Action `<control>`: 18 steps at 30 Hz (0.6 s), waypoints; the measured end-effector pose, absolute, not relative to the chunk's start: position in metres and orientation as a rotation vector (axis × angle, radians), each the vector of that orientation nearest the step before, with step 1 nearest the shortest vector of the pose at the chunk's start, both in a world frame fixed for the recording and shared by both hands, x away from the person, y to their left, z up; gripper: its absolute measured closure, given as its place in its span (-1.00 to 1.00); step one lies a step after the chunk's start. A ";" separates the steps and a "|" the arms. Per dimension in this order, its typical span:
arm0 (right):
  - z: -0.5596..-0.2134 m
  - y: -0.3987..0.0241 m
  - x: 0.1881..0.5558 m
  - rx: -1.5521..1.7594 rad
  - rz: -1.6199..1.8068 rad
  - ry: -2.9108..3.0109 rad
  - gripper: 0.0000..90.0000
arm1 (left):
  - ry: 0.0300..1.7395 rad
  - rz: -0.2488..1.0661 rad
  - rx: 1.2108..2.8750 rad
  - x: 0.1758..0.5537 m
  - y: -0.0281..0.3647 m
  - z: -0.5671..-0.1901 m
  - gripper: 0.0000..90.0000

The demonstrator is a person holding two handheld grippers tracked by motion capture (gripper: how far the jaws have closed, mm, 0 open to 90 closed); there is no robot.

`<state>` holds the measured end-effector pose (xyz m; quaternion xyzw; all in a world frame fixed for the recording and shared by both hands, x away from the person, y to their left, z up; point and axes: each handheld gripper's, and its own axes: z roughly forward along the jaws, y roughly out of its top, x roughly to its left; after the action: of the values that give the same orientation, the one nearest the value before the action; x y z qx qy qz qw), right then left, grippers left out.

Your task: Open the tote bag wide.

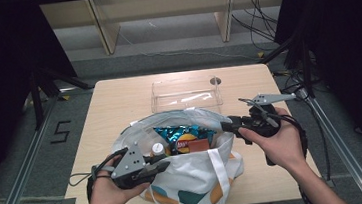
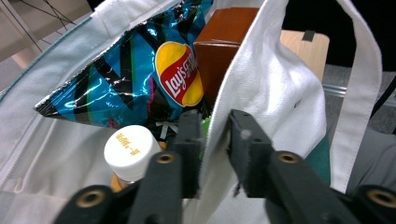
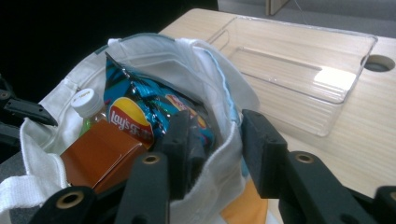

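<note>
Now each gripper straddles the rim of the tote (image 1: 196, 173), one jaw inside the bag and one outside. In the left gripper view the left gripper (image 2: 215, 135) has its jaws set either side of the near rim beside a strap; whether its pads pinch the cloth cannot be told. The right gripper (image 3: 212, 140) likewise brackets the far-right rim, grip equally unclear. So the mouth lies between the two, its opening running from one gripper across to the other.

Inside, just beyond the left jaws, sit a bottle (image 2: 130, 149), a chips bag (image 2: 135, 79) and a brown box (image 2: 219, 46). The right gripper view adds the clear tray (image 3: 299, 60) on the table beyond the tote.
</note>
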<state>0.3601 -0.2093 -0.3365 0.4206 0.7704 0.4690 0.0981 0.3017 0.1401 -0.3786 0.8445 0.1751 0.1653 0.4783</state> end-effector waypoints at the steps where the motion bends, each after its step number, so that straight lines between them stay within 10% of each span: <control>1: -0.336 -0.210 0.360 1.233 1.367 2.297 0.47 | 0.414 0.408 2.073 0.302 0.139 -0.378 0.72; 18: -0.331 -0.212 0.355 1.198 1.234 2.367 0.87 | 0.424 0.351 2.103 0.301 0.133 -0.375 0.96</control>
<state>0.3550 -0.2117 -0.3315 0.4070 0.8044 0.4192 0.1078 0.3014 0.1326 -0.3754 0.8565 0.1724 0.1428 0.4651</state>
